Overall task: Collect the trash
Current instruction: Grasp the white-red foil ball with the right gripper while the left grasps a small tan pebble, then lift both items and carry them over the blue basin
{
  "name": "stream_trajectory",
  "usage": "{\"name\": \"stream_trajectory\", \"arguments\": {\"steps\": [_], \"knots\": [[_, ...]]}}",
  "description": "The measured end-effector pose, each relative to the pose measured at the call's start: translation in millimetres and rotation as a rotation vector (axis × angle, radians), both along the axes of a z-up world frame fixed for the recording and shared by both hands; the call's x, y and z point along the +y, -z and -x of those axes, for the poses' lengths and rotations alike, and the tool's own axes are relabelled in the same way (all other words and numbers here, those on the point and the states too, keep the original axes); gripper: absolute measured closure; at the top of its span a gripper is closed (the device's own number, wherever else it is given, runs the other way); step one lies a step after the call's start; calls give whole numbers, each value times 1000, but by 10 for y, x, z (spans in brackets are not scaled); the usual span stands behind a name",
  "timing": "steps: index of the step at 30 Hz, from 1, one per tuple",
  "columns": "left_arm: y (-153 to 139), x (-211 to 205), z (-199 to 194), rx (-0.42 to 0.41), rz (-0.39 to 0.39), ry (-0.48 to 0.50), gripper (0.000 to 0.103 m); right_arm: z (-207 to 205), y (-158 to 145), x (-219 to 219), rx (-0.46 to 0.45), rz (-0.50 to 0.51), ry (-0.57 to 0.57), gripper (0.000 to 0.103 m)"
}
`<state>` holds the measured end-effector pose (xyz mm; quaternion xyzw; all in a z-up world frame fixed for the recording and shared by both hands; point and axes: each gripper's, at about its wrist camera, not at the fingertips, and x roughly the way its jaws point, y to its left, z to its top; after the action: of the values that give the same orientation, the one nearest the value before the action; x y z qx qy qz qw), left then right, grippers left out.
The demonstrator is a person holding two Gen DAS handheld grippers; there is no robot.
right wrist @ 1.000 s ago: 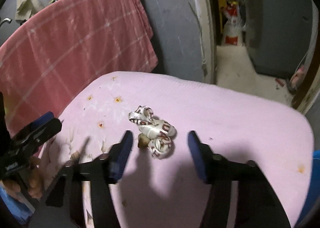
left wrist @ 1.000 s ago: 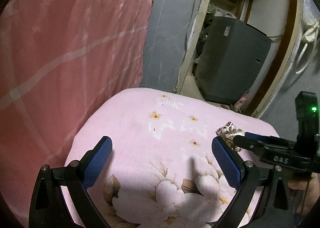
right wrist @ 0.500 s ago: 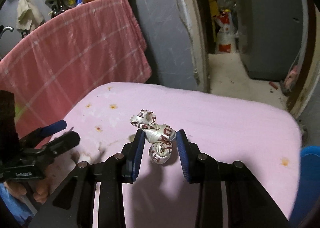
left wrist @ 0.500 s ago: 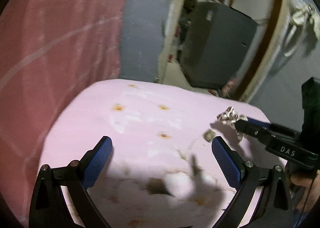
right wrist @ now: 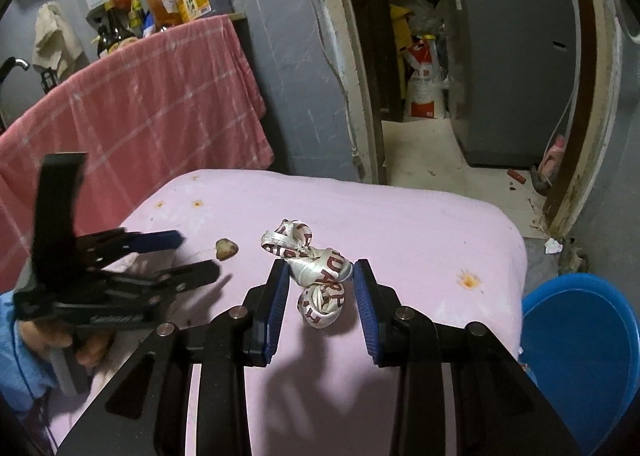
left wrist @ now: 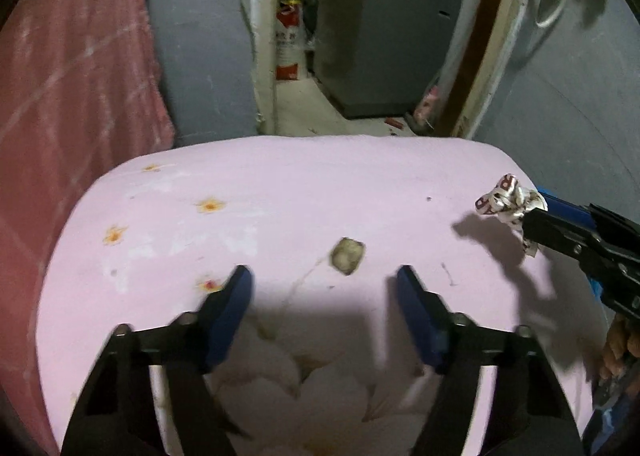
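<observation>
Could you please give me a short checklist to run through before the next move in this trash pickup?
1. Right gripper shut on the crumpled white wrapper with red lettering: ok, both pads press it.
2. Wrapper off the pink flowered cloth: ok, it casts a shadow below.
3. Blue plastic bucket within sight for the drop: ok, at the lower right beside the cloth's edge; contents cannot tell.
4. Small beige-brown scrap still to collect: not ok, it lies on the cloth.
5. Left gripper lined up on the scrap: ok, jaws have just been closing, nothing between them yet.
</observation>
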<state>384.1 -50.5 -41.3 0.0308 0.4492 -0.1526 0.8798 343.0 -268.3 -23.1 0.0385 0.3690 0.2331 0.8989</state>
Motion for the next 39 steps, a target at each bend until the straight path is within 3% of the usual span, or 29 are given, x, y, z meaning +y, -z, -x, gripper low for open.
{"name": "stream_trajectory", "arguments": {"steps": [5, 10, 18, 23, 39], "knots": [[44, -163, 27, -4, -19, 53, 73, 84, -7, -45, -15, -16, -7, 72], [68, -238, 70, -7, -40, 84, 91, 163, -20, -103, -28, -37, -9, 72], [69, -243, 100, -26, -38, 80, 91, 232, -25, -130, -47, -40, 6, 72], [-22, -213, 197, -77, 7, 72, 91, 342, -35, -150, -70, -50, 21, 72], [-524, -205, 876, -411, 190, -27, 91, 873, -400, -259, -317, -96, 117, 72]]}}
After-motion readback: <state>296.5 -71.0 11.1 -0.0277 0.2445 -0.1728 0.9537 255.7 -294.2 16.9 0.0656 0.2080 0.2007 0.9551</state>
